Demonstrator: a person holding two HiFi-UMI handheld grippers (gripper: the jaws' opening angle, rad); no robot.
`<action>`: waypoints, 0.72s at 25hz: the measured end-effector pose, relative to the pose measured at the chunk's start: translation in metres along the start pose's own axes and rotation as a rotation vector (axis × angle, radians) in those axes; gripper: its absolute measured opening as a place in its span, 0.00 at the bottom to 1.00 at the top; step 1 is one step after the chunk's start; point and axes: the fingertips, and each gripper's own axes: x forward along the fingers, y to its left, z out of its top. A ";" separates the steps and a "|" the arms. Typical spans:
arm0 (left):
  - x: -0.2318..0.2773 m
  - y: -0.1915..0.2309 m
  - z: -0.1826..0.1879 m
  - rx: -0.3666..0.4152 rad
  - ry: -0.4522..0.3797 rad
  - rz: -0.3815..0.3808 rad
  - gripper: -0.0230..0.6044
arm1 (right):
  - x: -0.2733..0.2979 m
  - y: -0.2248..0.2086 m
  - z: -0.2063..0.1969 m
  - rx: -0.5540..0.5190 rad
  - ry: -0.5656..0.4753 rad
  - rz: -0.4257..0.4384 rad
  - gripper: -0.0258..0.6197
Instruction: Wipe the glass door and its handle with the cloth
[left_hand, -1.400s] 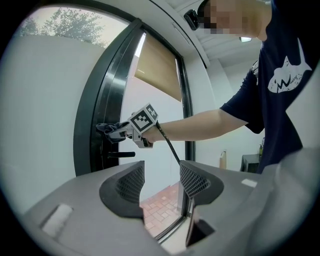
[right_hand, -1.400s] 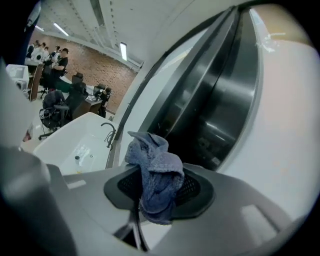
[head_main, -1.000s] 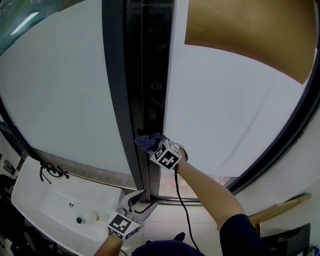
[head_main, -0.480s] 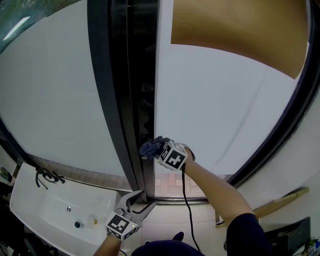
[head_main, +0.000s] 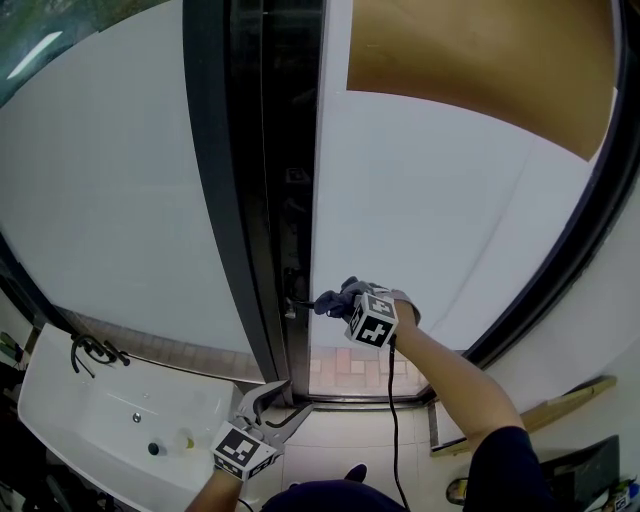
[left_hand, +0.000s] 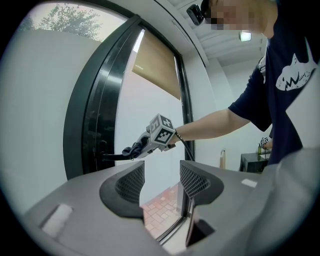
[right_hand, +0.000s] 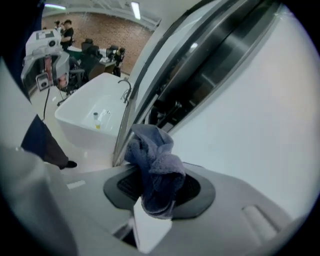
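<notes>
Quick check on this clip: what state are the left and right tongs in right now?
Left tongs: open, nothing between them.
Right tongs: shut on the blue cloth.

Place: an open-plan workroom or test lab with a bathroom-style corner beside a door to the outside
Door: tall glass door in a dark frame, with a tan blind at its top
Fixture: white basin with a black tap, on pale floor tiles
Background: brick wall, ceiling strip lights, desks and office chairs, a person standing among them
Outside: brick paving beyond the sill, a tree above
</notes>
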 end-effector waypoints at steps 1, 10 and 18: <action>-0.001 0.000 0.000 -0.005 0.002 0.000 0.38 | -0.001 0.001 -0.004 -0.024 0.007 -0.014 0.27; -0.005 0.002 0.002 -0.011 0.000 0.014 0.38 | -0.019 0.010 0.099 -0.101 -0.234 -0.066 0.27; -0.006 0.003 0.000 -0.011 -0.004 0.031 0.38 | 0.037 0.048 0.142 -0.516 -0.146 -0.194 0.27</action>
